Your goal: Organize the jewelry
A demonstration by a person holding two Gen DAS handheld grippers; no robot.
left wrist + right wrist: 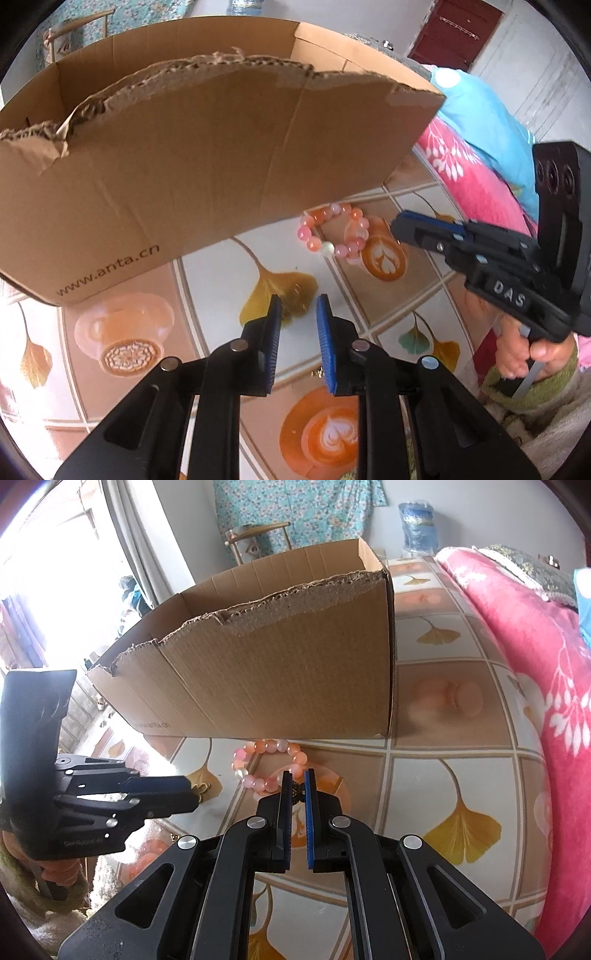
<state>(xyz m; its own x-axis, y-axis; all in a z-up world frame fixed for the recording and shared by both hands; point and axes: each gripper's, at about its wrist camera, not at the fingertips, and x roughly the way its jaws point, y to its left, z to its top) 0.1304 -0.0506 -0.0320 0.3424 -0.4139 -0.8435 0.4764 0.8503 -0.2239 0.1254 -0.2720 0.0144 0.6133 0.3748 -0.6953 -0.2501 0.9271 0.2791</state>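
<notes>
A bracelet of pink and orange beads (314,243) (258,746) lies on the patterned tablecloth just in front of a torn cardboard box (184,166) (277,683). My right gripper (298,781) (397,226) hovers over the bracelet's near side, shut on a small dark butterfly-shaped piece (297,793). My left gripper (299,306) (194,794) stands left of the bracelet with its jaws slightly apart and nothing pressed between them. A small gold piece (295,297) (201,788) lies on the cloth under its tips.
The tablecloth (424,794) shows ginkgo leaves and coffee cups. A pink floral blanket (535,664) (472,177) borders the table on the right, with a blue cloth (480,110) beyond. A hand in a green sleeve (517,354) holds the right gripper. A chair (255,535) stands behind the box.
</notes>
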